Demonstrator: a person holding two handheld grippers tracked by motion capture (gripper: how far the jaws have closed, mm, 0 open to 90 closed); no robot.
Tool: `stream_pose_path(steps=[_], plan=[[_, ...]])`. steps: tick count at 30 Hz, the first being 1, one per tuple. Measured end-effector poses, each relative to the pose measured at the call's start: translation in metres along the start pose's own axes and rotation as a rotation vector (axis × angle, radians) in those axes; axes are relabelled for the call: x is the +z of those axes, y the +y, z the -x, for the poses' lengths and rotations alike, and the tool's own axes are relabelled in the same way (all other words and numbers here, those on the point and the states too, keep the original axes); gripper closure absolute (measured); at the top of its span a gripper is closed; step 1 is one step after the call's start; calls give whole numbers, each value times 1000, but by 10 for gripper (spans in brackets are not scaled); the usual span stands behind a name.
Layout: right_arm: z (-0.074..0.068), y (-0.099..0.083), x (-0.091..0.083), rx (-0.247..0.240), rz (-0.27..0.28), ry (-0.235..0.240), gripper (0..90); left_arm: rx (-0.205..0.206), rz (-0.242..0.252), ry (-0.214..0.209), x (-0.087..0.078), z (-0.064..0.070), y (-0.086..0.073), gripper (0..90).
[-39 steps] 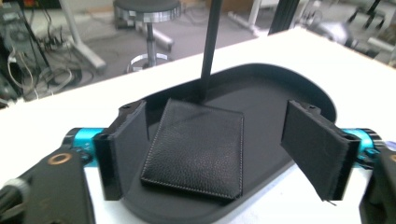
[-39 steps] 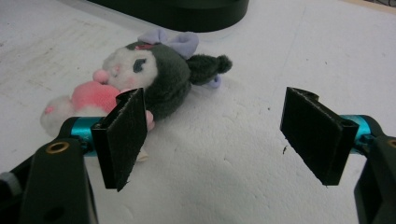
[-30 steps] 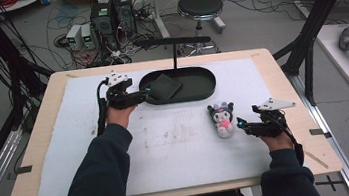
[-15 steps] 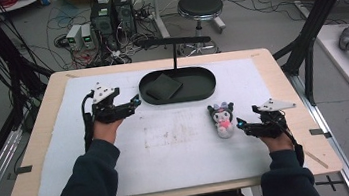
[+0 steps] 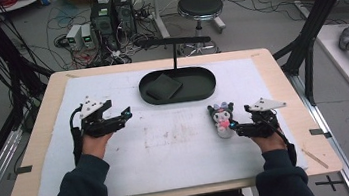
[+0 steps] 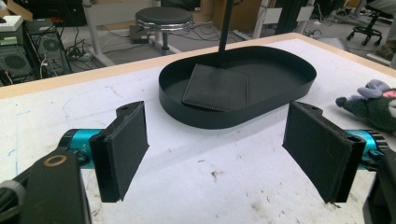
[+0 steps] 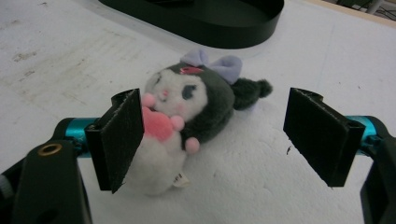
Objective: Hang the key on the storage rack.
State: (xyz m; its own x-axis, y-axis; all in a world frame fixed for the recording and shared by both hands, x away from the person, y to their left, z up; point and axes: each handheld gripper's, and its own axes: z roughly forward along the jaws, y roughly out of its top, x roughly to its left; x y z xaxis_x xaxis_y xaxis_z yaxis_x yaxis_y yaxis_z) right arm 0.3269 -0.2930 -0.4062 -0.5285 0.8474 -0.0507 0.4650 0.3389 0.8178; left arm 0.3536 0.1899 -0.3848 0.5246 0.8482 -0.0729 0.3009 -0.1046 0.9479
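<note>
On the white worktop (image 5: 170, 159), a black oval tray (image 5: 197, 91) near the far edge holds a dark square pad (image 6: 217, 88). The left gripper (image 6: 215, 149) gapes wide, empty. The right gripper (image 7: 212, 140) spreads wide around a plush toy (image 7: 187, 116) lying near the right edge, one jaw beside its belly.

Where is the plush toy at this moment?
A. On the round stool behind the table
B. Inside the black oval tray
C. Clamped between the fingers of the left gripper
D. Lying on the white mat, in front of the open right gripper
D: the plush toy lies on the white mat just ahead of the right gripper, whose fingers stand apart, outside the black oval tray.
</note>
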Motion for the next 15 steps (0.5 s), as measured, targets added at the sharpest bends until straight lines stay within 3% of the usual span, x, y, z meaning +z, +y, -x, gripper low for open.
stream_pose_path(steps=[5, 12, 15], plan=[[-19, 11, 13, -22, -19, -40, 200, 40, 22, 17, -9, 0, -5, 216], [-43, 21, 45, -29, -104, -156, 200, 7, 12, 16, -17, -2, -17, 207], [-51, 20, 57, -86, -176, -198, 172, -1, 0, 15, -21, -2, -22, 207]])
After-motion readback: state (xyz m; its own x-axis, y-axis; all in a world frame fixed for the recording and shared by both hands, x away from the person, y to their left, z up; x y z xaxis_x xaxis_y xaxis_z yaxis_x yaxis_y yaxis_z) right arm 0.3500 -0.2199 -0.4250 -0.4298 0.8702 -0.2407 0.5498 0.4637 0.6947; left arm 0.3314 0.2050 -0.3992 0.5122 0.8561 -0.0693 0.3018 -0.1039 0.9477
